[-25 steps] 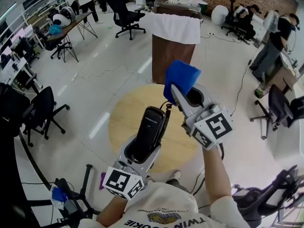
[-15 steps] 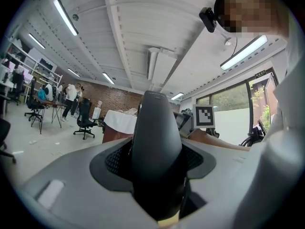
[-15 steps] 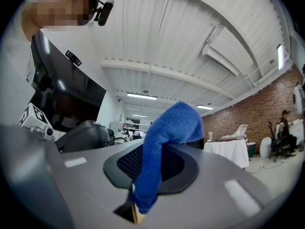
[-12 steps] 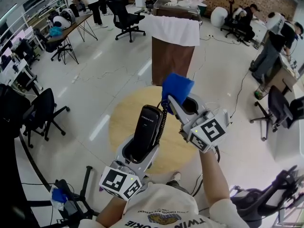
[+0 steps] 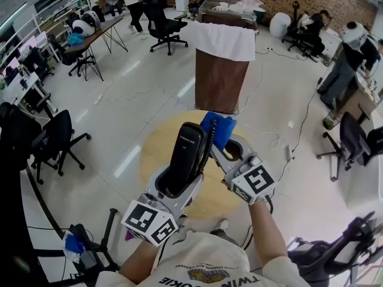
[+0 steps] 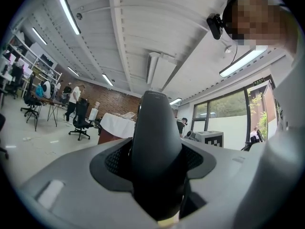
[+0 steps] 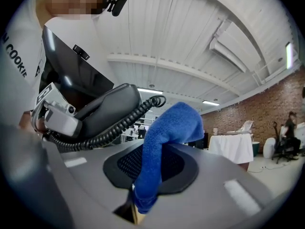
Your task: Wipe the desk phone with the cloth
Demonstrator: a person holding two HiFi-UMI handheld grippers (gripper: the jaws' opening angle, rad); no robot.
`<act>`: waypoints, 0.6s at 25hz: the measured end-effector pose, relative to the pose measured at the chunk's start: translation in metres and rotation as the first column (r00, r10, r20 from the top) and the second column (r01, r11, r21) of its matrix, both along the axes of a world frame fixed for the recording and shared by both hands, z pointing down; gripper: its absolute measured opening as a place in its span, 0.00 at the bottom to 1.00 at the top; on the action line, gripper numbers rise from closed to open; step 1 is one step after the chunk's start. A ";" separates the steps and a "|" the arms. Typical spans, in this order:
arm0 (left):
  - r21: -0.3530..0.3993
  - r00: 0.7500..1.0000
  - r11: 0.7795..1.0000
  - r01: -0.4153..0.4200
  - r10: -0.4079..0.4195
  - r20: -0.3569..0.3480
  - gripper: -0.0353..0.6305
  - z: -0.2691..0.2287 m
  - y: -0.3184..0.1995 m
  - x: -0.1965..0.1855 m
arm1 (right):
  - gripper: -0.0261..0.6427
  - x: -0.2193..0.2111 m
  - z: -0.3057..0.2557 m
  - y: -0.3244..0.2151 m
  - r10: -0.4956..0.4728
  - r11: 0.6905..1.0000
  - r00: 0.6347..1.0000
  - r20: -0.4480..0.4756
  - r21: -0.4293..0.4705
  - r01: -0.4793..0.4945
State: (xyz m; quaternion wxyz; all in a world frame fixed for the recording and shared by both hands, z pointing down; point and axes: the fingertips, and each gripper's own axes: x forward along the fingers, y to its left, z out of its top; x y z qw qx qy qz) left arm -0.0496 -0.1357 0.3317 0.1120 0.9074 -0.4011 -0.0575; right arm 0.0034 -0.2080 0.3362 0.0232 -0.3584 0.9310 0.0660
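A black phone handset stands upright in my left gripper, whose jaws are shut on its lower end. In the left gripper view the handset fills the gap between the jaws of the left gripper. Its coiled cord runs down the right side. My right gripper is shut on a blue cloth, which lies against the handset's upper right edge. The right gripper view shows the cloth rising from the right gripper, with the handset and cord just to its left.
A round wooden table lies below both grippers. Behind it stands a brown cabinet draped with a white sheet. Office chairs stand at the left, and desks and people fill the far room.
The right gripper has come down and nearer with the cloth, from above the handset to beside its top. The left gripper has lifted the handset slightly.
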 end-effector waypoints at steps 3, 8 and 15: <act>0.001 1.000 1.000 -0.005 0.005 -0.012 0.46 -0.004 -0.002 0.000 | 0.13 -0.004 0.008 0.007 -0.006 1.000 1.000 0.008 -0.016 0.007; 0.001 1.000 1.000 -0.012 0.012 -0.022 0.46 -0.009 -0.007 0.002 | 0.13 -0.011 0.023 0.018 -0.021 0.999 1.000 0.002 -0.040 0.021; -0.001 0.999 1.000 -0.017 0.017 -0.027 0.46 -0.009 -0.013 0.000 | 0.13 -0.021 0.038 0.032 -0.030 0.998 0.999 -0.018 -0.055 0.029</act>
